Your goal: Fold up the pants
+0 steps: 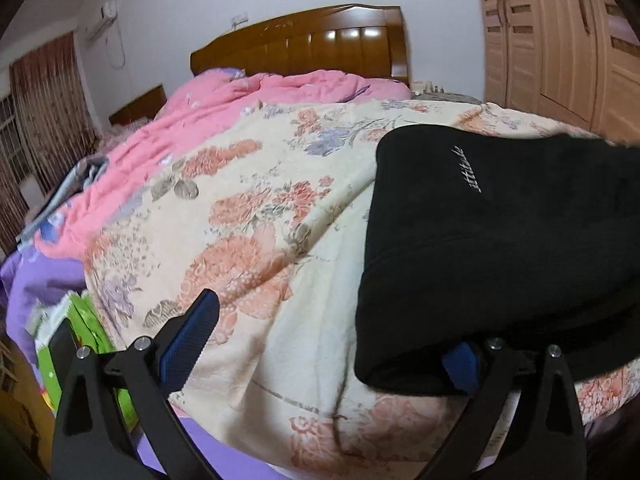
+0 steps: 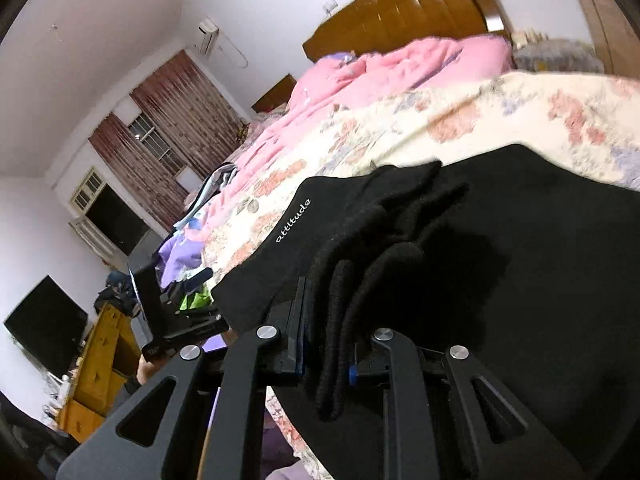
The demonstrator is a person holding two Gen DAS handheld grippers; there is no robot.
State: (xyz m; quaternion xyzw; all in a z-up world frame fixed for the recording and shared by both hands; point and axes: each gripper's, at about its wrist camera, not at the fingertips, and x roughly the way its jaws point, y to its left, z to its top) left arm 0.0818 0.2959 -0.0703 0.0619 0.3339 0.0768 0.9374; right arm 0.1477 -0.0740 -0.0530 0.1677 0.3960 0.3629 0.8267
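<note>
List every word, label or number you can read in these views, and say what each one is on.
"attitude": white script lettering on the black pants, near their folded edge; clear in the right wrist view.
The same lettering in the left wrist view is blurred, only partly legible.
No other readable text anywhere.

Both wrist views look low across the bed [image 1: 280, 360] toward the headboard [image 2: 400, 20].

A bed [image 1: 304, 52] with a glossy wooden headboard carries a cream floral blanket [image 1: 248, 216] spread across its near part. A rumpled pink quilt [image 1: 224, 104] lies bunched toward the headboard. Black pants [image 1: 500, 248], embroidered with "attitude", lie folded on the floral blanket.
</note>
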